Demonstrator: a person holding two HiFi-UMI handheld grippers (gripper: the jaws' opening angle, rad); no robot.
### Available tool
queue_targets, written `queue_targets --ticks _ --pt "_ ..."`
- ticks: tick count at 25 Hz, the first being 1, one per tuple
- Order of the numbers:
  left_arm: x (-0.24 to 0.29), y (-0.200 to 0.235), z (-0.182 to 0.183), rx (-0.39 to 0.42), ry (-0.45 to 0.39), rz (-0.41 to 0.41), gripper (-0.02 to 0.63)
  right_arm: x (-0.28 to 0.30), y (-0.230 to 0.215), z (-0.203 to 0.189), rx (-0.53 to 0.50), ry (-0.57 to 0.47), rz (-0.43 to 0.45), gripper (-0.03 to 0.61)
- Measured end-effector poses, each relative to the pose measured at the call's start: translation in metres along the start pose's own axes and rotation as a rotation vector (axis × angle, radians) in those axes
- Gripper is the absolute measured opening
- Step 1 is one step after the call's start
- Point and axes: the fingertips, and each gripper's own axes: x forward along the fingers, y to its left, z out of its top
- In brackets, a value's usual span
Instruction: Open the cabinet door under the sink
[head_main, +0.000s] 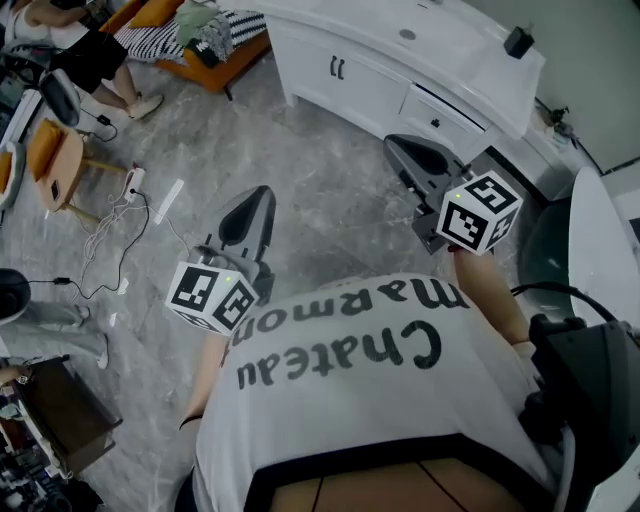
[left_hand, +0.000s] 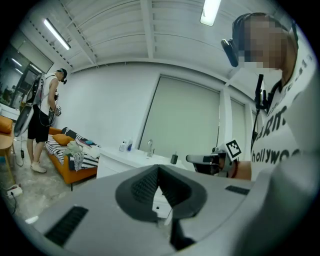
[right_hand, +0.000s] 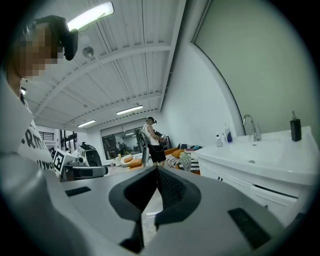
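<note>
**Containers.** The sink basin is sunk into the white counter and shows only its drain. On the counter around the basin stand a dark soap dispenser, a chrome faucet and two small bottles. What the bottles hold cannot be told.

**Task item, orientation.** The vanity's long axis runs from upper left to lower right in the head view. Its front faces the grey marbled floor.

**Task item, location and look.** The cabinet door sits in the vanity front below the basin, left of a drawer with a small dark knob. It is plain white and closed, flush with the front. Two short dark handles stand upright side by side at the meeting edges.

**Grippers.** The left hand-held gripper and the right hand-held gripper are both clenched with nothing between the jaws. Both point toward the vanity front and are apart from it. The right is the nearer, close to the drawer.
</note>
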Motion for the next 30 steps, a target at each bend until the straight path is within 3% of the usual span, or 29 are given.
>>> queue_targets --ticks 20,30 --pt "0.058 0.063 0.03 0.023 -0.039 0.047 0.008 0.038 -0.052 0.008 0.08 -0.035 -0.025 0.009" --pt "0.108 0.136 0.041 0.05 -0.014 -0.096 0.008 0.114 -0.076 0.014 0.115 -0.068 -0.108 0.009"
